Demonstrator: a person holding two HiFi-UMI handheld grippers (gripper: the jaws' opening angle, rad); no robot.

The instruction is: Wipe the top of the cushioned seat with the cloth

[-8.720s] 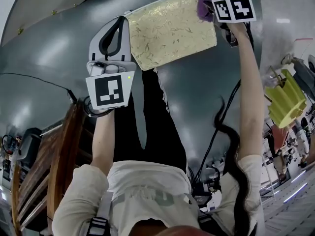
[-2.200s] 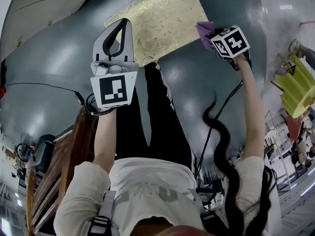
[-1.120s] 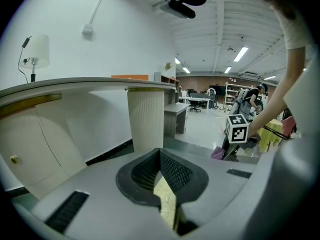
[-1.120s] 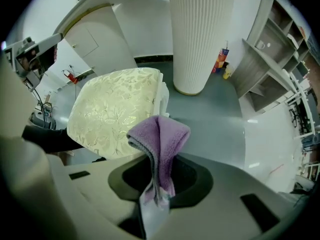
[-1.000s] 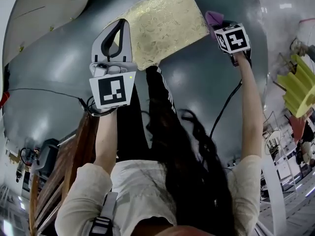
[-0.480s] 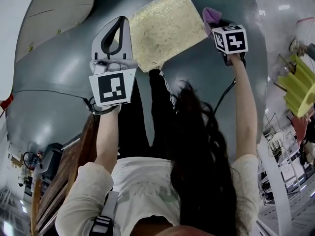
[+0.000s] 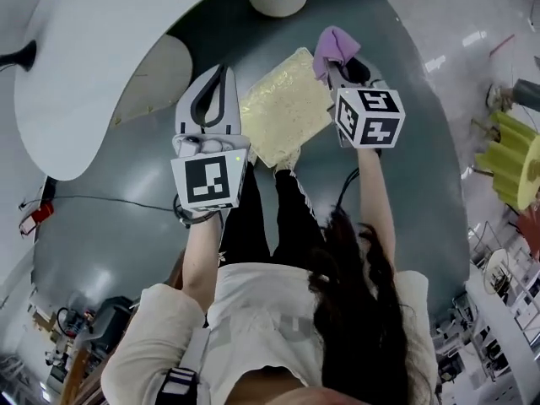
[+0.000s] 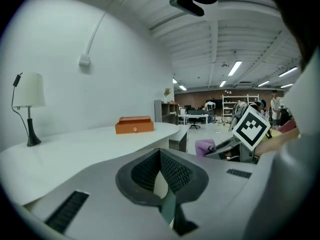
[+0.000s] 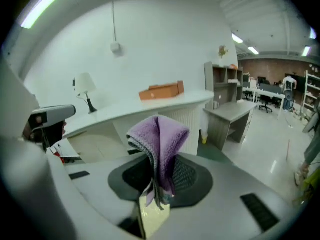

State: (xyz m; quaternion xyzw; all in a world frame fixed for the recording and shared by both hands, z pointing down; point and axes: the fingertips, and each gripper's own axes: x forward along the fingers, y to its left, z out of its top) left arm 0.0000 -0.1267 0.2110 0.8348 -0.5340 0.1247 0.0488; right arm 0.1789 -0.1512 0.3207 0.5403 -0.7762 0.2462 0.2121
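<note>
Sticking out folded from the jaws of the right gripper (image 7: 335, 64), the purple cloth (image 7: 335, 42) is clenched firmly between them. In the head view the cloth appears just beside the far right corner of the cushioned seat (image 7: 285, 108); I cannot tell if it touches. The seat, with a gold pattern, is seen from above over the grey floor (image 7: 405, 192), between both grippers. The left gripper (image 7: 221, 71) has its jaws pressed together with nothing in them, near the seat's left edge. Further away stands a white curved desk (image 8: 75, 144) carrying a lamp (image 8: 27, 106) and an orange box (image 8: 134, 125).
</note>
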